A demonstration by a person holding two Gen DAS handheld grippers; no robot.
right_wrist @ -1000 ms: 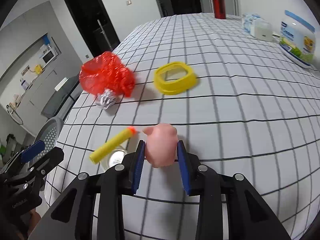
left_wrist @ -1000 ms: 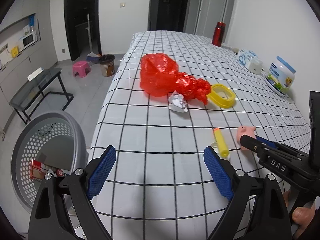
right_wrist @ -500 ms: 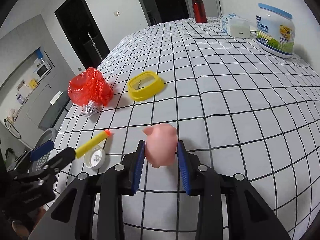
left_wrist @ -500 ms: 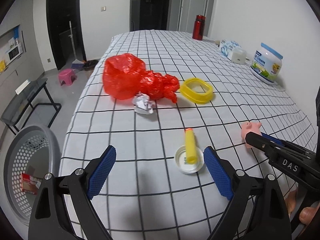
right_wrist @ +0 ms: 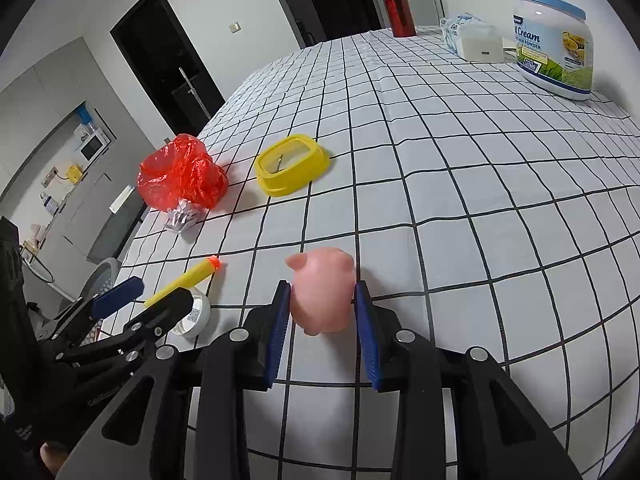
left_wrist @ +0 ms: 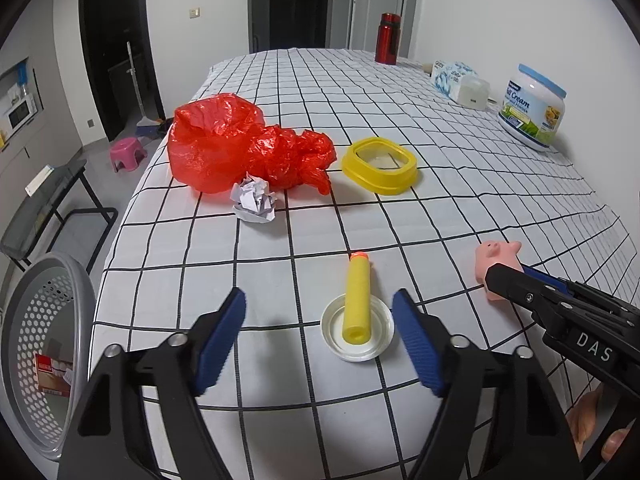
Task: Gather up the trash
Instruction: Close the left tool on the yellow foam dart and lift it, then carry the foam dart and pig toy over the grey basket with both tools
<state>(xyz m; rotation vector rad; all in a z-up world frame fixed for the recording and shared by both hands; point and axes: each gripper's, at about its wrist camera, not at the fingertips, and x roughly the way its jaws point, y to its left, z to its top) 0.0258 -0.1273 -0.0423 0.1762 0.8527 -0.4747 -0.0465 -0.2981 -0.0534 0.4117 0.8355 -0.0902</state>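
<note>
My right gripper (right_wrist: pixel 323 304) is shut on a pink toy pig (right_wrist: pixel 323 294), held just above the checked tablecloth; the pig also shows in the left wrist view (left_wrist: pixel 498 264). My left gripper (left_wrist: pixel 318 330) is open and empty, just short of a yellow foam dart (left_wrist: pixel 357 300) lying on a white lid (left_wrist: pixel 357 336). A crumpled paper ball (left_wrist: pixel 255 199) lies against a red plastic bag (left_wrist: pixel 240 142). A yellow ring-shaped lid (left_wrist: pixel 380 165) sits to the right of the bag.
A grey perforated basket (left_wrist: pixel 36 360) stands on the floor left of the table, with a red-and-white box inside. A milk powder jar (left_wrist: pixel 532 106), a tissue pack (left_wrist: pixel 454 76) and a red bottle (left_wrist: pixel 387 44) stand at the far right. The table's left edge is near the bag.
My left gripper has swung right and forward over the table toward the dart and lid, and its jaws have narrowed. The right gripper still holds the pig.
</note>
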